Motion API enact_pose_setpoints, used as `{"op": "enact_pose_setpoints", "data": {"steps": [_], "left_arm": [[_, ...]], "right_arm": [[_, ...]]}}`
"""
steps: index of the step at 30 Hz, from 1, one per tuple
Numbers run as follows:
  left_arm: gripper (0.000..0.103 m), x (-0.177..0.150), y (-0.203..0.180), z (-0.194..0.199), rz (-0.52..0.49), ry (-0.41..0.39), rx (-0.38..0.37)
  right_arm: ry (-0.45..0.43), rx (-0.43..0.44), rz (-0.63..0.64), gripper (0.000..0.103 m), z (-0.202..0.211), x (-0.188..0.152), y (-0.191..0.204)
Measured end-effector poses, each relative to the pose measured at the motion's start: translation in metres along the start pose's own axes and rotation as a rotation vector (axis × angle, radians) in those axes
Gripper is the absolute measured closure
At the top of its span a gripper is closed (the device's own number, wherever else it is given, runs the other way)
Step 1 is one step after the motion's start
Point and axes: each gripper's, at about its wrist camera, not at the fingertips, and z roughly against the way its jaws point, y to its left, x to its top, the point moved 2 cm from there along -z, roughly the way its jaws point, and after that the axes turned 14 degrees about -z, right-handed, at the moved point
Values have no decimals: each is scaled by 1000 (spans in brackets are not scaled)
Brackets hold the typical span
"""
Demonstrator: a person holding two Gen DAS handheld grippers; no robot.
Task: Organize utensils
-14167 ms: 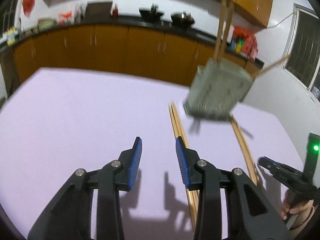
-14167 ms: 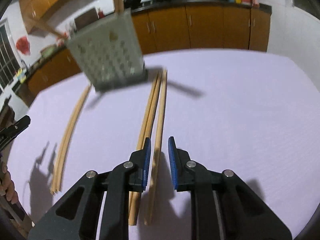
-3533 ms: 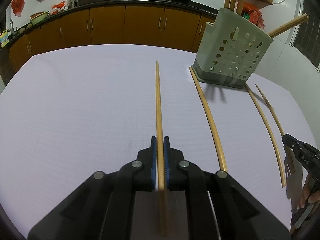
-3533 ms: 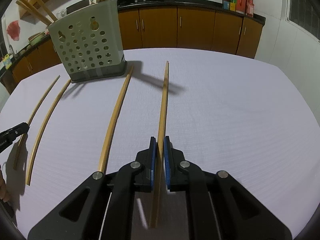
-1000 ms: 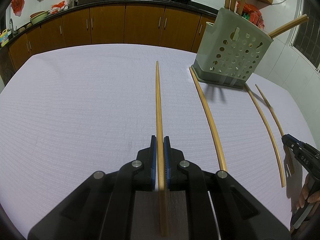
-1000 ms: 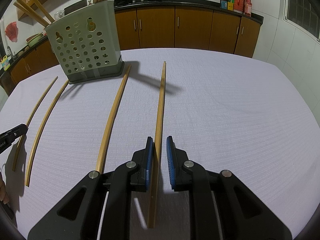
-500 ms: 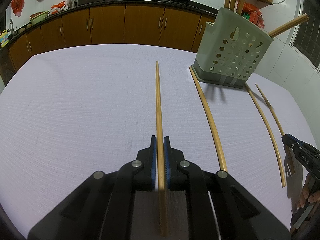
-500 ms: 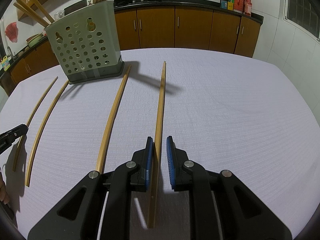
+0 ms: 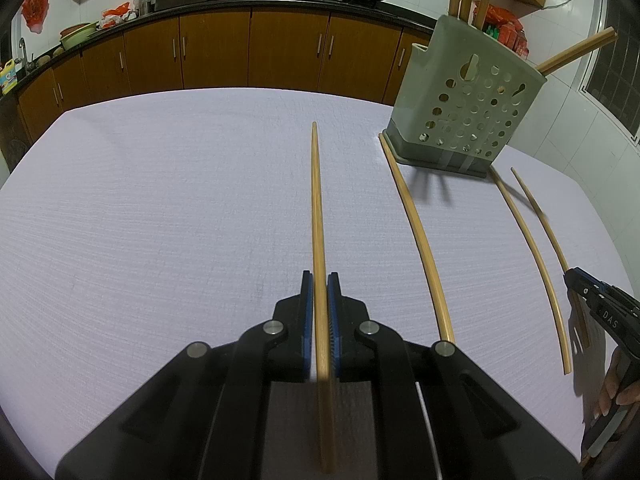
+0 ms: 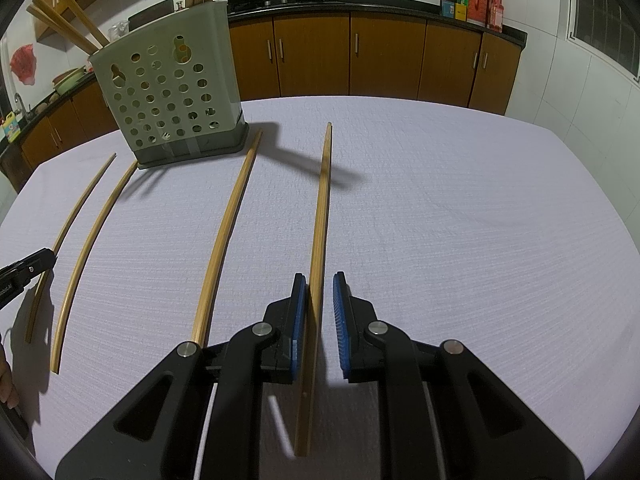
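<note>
Slackening since three seconds back around the rightmost chopstick (image 10: 322, 200): now straddling it with the right tool (image 10: 320, 308) narrowly parted, leaving it close against the left-hand pad and clear of the other. Pointing it forward over the worktop (image 10: 480, 220), tip ending right of the utensil holder (image 10: 172, 104). Still clamping the leftmost chopstick (image 9: 317, 200) tight in the left tool (image 9: 319, 308), pressing both pads against it and aiming it forward, well left of the holder. Leaving two middle chopsticks (image 10: 224, 240) lying on the worktop between those two, far ends reaching toward the holder's base. Keeping more chopsticks standing and leaning out of the holder's top. Facing brown cabinets (image 10: 360, 56) beyond.
</note>
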Motion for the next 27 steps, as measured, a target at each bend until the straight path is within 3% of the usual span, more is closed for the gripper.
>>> {"op": "enact_pose_setpoints", "data": {"steps": [9, 12, 16, 27], "left_arm": [[93, -5, -6, 4, -52, 10, 31], [95, -8, -4, 7, -62, 11, 30], [95, -8, -5, 16, -91, 7, 46], [96, 34, 15, 107, -98, -226, 86]], "right_arm": [[4, 9, -4, 88, 3, -4, 0], [8, 25, -18, 95, 4, -4, -4], [-26, 31, -16, 95, 13, -2, -3], [-271, 103, -15, 96, 89, 44, 4]]}}
